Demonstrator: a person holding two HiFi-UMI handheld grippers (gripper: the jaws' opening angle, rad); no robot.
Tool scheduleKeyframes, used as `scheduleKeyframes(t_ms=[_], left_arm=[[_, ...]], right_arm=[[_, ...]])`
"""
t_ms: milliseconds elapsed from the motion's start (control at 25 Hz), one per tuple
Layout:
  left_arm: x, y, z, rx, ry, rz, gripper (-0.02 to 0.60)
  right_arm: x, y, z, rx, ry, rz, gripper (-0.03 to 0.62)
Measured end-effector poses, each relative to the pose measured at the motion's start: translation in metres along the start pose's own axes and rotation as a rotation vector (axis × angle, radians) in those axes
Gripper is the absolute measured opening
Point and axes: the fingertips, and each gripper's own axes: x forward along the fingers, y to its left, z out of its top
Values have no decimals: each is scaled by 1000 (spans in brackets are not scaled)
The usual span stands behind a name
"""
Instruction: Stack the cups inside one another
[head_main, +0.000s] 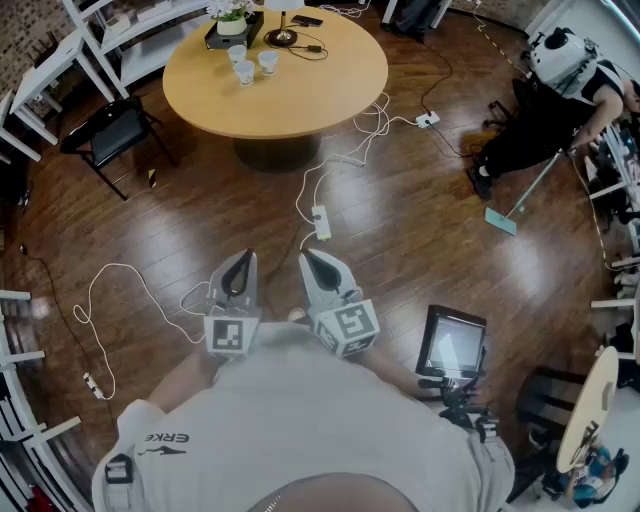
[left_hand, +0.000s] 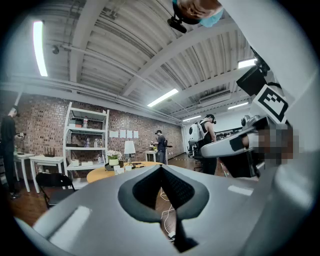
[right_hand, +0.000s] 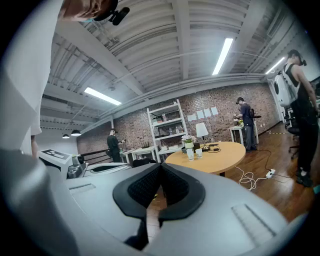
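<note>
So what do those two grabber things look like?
The left hand-held gripper and right hand-held gripper are pale grey and pointed, with black bumpy pads inside. Each carries a white cube with black square markers. The shirt is white with short sleeves.

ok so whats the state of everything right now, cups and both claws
cups: upright on the round table, separate, none nested
left claw: shut, empty
right claw: shut, empty
black chair: unfolded, nobody on it
</note>
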Motion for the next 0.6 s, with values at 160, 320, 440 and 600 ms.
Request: scheduleKeyframes(t_ms=[160,320,440,600], left_arm=[[6,2,0,1,-3,2,2],[16,13,-1,-2,-3,16,2],[30,23,-3,-5,-12,10,2],[59,46,-8,-27,-8,-6,2]], right_arm=[[6,-4,1,5,0,4,14],[20,-9,2,-1,-10,9,14],[35,-14,6,-6,-12,-2,14],[65,-24,18,-22,-14,-31,14]])
